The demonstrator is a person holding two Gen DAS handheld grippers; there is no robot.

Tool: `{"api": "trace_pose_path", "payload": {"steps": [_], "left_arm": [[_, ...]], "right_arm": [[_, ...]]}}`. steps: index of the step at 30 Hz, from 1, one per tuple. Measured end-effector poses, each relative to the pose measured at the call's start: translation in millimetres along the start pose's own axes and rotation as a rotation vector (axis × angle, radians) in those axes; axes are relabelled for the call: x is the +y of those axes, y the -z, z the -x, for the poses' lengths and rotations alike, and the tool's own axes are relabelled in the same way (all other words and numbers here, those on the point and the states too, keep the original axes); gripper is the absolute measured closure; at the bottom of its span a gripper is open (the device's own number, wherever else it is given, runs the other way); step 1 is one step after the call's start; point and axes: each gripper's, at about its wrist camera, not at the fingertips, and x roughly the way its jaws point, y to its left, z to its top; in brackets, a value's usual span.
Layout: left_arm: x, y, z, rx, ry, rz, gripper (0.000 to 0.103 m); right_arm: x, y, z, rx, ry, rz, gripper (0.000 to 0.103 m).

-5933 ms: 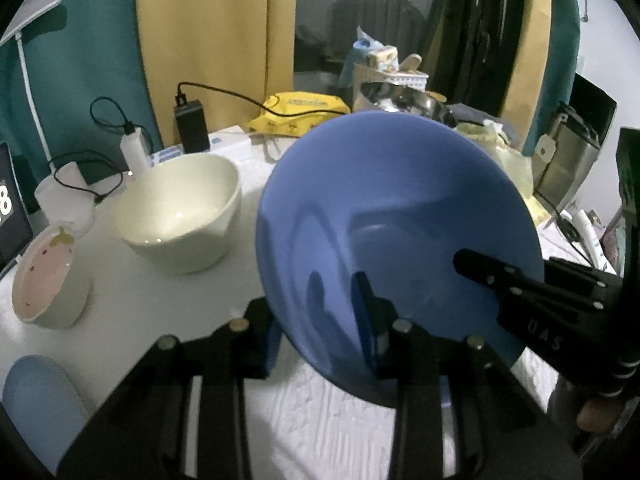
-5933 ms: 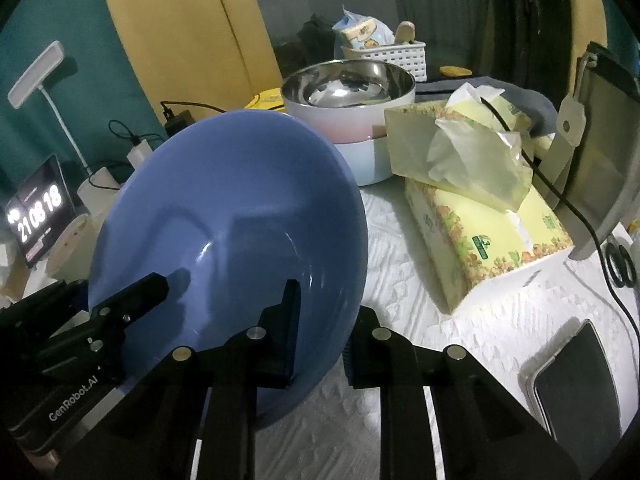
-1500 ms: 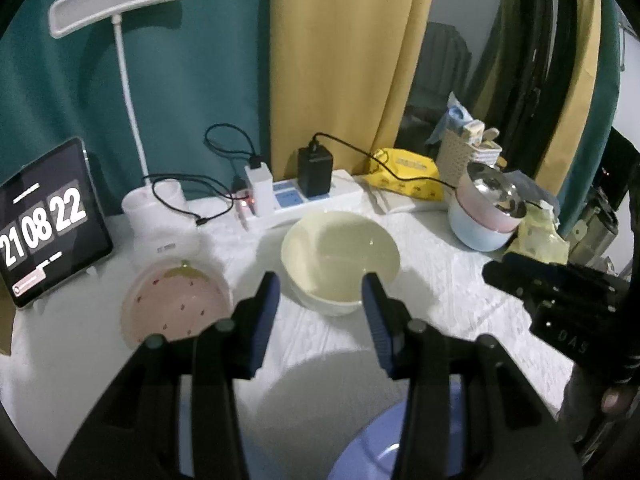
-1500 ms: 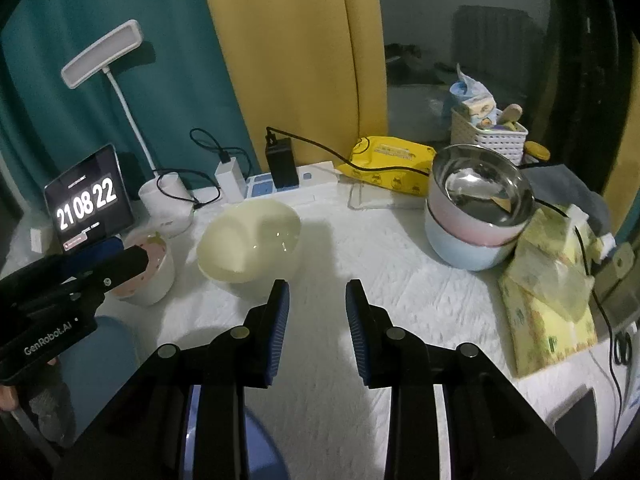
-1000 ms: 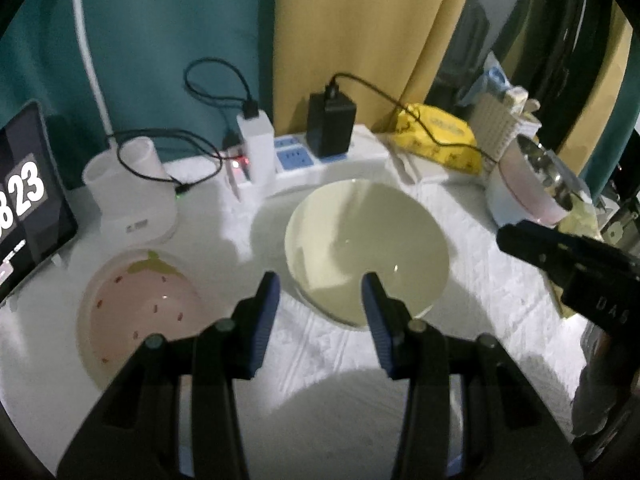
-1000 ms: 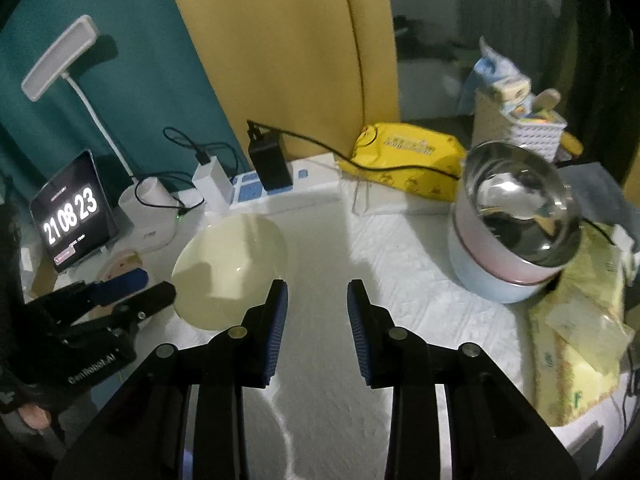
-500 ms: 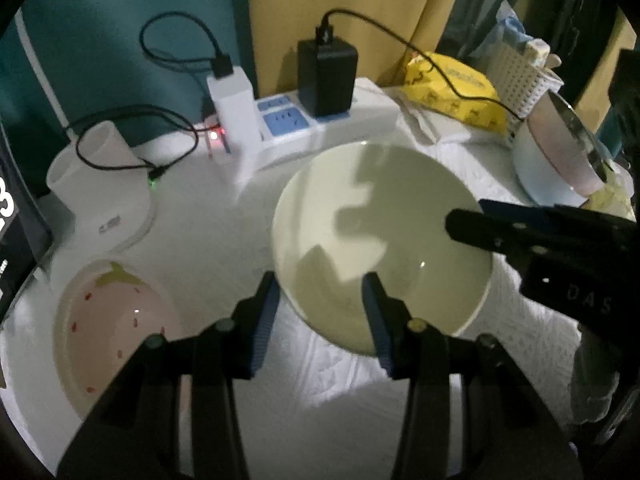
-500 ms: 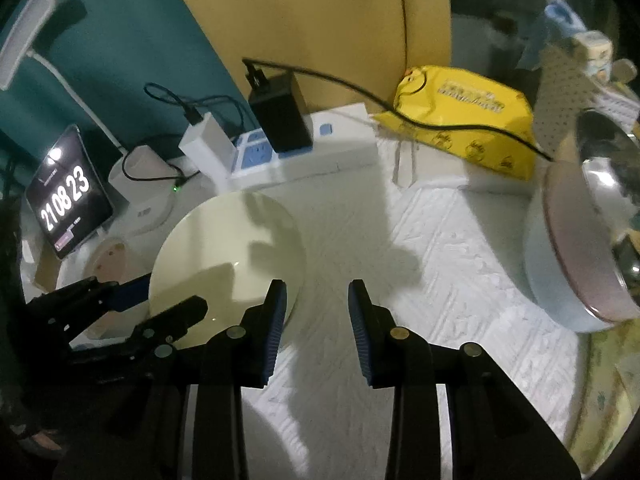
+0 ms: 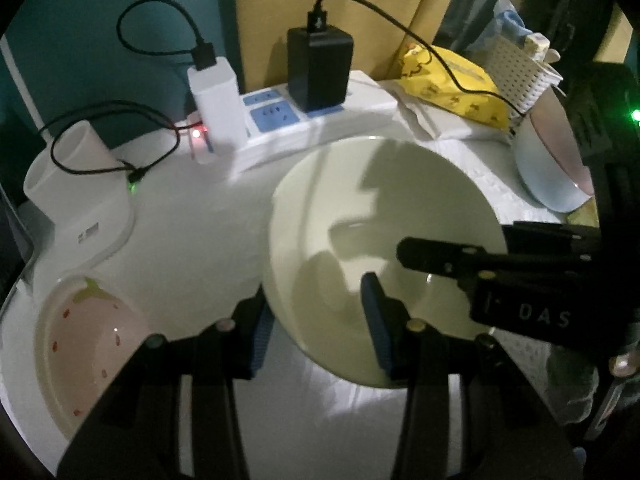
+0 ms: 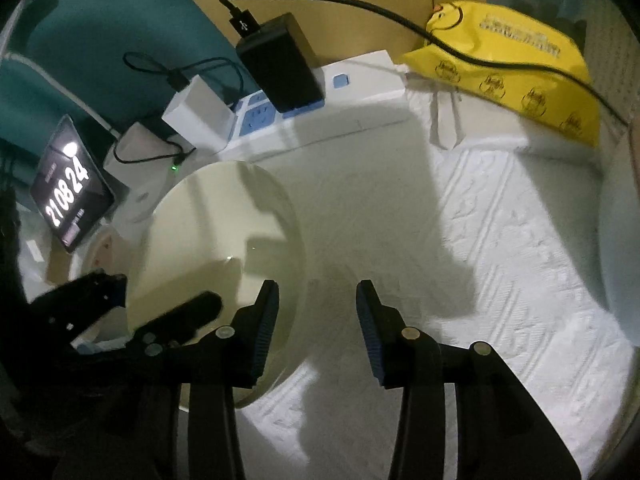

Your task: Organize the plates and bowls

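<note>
On the ribbed white cloth, a round glossy cream bowl, both grippers' fingers apart astride its rim.

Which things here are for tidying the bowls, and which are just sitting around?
For the job:
cream bowl
strawberry bowl
stacked bowls
left gripper
right gripper

Just lying about:
power strip
black charger
yellow packet
clock screen

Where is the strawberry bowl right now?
The strawberry bowl sits at the lower left of the left wrist view, on the white cloth, left of the cream bowl and just in front of the white lamp base.
</note>
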Motion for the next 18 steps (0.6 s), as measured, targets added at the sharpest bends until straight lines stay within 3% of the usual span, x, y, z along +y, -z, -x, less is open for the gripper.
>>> {"api": "trace_pose_path", "payload": {"steps": [2, 9, 18], "left_arm": [[0.5, 0.0, 1.3, -0.008, -0.004, 0.0, 0.065], [-1.5, -0.1, 11.9, -0.046, -0.007, -0.012, 0.068], [-17.4, -2.1, 44.1, -0.151, -0.072, -0.08, 0.068]], "right_arm": [[0.5, 1.1, -0.2, -0.007, -0.027, 0.004, 0.076], [9.4, 4.9, 0.6, -0.021, 0.025, 0.036, 0.078], [18.4, 8.4, 22.6, -0.08, 0.043, 0.07, 0.078]]}}
